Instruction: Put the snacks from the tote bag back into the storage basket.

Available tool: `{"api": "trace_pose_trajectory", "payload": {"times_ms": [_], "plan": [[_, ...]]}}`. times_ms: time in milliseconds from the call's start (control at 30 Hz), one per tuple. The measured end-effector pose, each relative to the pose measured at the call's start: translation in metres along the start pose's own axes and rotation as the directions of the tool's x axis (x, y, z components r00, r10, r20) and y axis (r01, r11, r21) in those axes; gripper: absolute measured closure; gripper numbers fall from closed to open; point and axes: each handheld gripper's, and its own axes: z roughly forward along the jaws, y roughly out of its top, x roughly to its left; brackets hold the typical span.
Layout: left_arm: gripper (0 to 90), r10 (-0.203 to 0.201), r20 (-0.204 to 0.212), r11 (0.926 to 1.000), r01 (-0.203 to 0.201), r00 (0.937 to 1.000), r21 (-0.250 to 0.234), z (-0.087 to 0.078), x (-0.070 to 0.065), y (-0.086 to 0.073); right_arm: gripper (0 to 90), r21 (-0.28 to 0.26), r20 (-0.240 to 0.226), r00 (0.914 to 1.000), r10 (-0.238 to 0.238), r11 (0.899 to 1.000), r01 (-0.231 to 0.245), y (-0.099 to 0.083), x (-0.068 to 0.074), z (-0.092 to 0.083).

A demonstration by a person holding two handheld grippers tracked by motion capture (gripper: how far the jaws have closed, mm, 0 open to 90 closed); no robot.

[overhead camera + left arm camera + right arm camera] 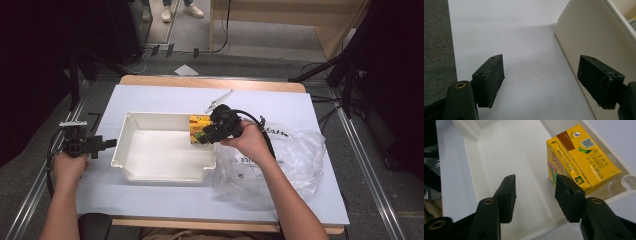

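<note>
Right gripper (535,192) first: its jaws stand partly apart with nothing between the pads, bare tray floor showing through the gap. Just past the right-hand jaw, beside its outer face and a touch ahead of the tip, sits the yellow juice carton (579,160); whether that pad brushes the carton's near corner I cannot tell. The carton rests in the white tray (499,145), tucked into the tray's corner, its long axis running away from the jaws and slanting off to their right. So the carton lies to the right of the gap, not in it. Any fresh grip would, I judge, need the gripper shifted toward that side.

From the high view the right hand (250,140) reaches over the tray's rim, wrist bent, gripper pointed down into the corner, with the clear plastic bag (295,155) lying behind it.

Farther off, the left gripper (541,80) hangs low over the table (499,25), jaws wide and empty, the tray's outer wall just beside its right-hand jaw. The right hand is plainly nearer the carton.
</note>
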Motion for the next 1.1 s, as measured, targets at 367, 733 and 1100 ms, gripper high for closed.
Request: {"api": "trace_pose_trajectory", "payload": {"times_ms": [367, 733, 1100], "plan": [[22.8, 0.002, -0.002, 1.0000, -0.002, 1.0000, 0.005, 0.001, -0.001, 0.000, 36.0, -0.030, 0.016, 0.9996, 0.022, 0.999, -0.021, -0.008, 0.005, -0.023], [22.8, 0.009, -0.003, 0.9999, -0.009, 1.0000, 0.015, 0.001, -0.002, -0.001, 27.9, -0.091, 0.087, 0.9938, 0.069, 0.994, -0.061, -0.033, -0.002, -0.045], [22.7, 0.017, -0.009, 0.9997, -0.017, 0.9998, 0.016, -0.002, -0.003, -0.002, 23.3, -0.117, 0.133, 0.9874, 0.086, 0.991, -0.070, -0.060, -0.013, -0.068]]}}
